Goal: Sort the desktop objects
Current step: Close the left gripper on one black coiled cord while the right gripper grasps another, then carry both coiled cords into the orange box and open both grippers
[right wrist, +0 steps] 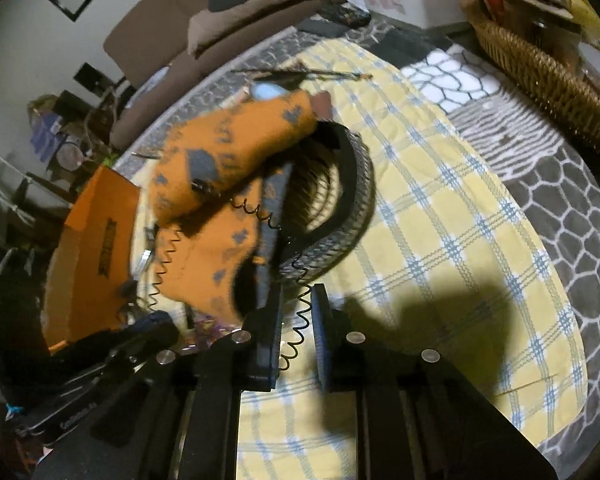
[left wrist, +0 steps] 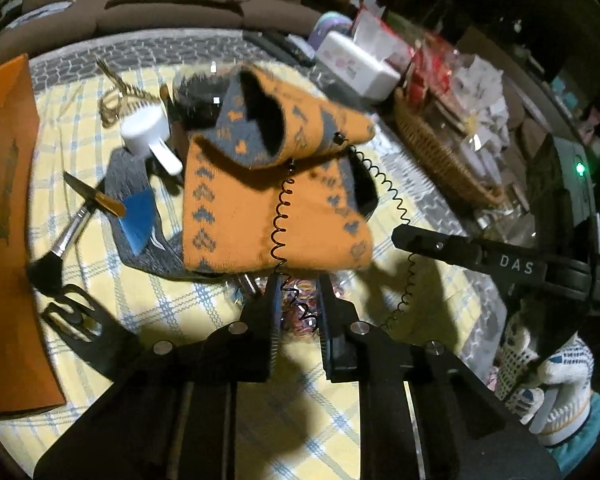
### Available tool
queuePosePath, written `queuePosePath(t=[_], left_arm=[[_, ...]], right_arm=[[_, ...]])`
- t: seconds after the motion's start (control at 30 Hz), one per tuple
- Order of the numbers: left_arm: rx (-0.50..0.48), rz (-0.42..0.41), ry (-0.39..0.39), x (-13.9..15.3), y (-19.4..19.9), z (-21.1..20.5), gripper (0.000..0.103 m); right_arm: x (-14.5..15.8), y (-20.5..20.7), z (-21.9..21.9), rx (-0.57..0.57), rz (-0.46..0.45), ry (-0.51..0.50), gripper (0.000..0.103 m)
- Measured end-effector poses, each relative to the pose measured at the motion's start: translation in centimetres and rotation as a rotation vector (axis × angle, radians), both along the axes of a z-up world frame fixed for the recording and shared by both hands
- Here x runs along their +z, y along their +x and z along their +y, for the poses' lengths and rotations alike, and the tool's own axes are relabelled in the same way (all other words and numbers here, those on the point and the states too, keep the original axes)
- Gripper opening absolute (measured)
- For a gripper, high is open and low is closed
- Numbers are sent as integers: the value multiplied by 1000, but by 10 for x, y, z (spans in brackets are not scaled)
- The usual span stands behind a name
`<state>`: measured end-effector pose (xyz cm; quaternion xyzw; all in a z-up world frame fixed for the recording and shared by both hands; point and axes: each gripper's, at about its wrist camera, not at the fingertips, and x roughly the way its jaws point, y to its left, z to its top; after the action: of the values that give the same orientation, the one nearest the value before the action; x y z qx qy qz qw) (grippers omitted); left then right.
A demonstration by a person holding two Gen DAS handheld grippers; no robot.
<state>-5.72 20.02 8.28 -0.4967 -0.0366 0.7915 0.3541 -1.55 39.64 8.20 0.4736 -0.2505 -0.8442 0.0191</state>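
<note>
A pair of orange socks (left wrist: 276,184) with grey hearts hangs in the air, joined by a black coiled cord (left wrist: 280,224). My left gripper (left wrist: 298,300) is narrowly shut on one end of the cord. My right gripper (right wrist: 298,312) is narrowly shut on the cord's other end (right wrist: 300,320), with the socks (right wrist: 216,184) hanging ahead over a black mesh basket (right wrist: 340,208). The right gripper also shows in the left wrist view (left wrist: 404,236), and the left gripper in the right wrist view (right wrist: 156,332).
On the yellow checked cloth (left wrist: 172,304) lie a white scoop (left wrist: 148,132), a makeup brush (left wrist: 72,228), a grey sock with a blue tag (left wrist: 136,216) and a black clip (left wrist: 80,320). An orange box (left wrist: 4,240) stands left. A wicker basket (left wrist: 440,156) and tissue box (left wrist: 356,64) stand right.
</note>
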Motion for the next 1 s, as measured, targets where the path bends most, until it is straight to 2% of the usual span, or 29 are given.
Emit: queuePosePath(t=[0.23,0.73,1.0], left_arm=[[65,-3,58,28,3,-39,15],[260,73,102,72,-2,-153,15],[395,41,95,64,-8,-229,15]], right_arm=[[38,7,-24,36,107,-20,15],[72,-22,-131,185,184,0,16],[67,-43,-204,275,194,-21,17]])
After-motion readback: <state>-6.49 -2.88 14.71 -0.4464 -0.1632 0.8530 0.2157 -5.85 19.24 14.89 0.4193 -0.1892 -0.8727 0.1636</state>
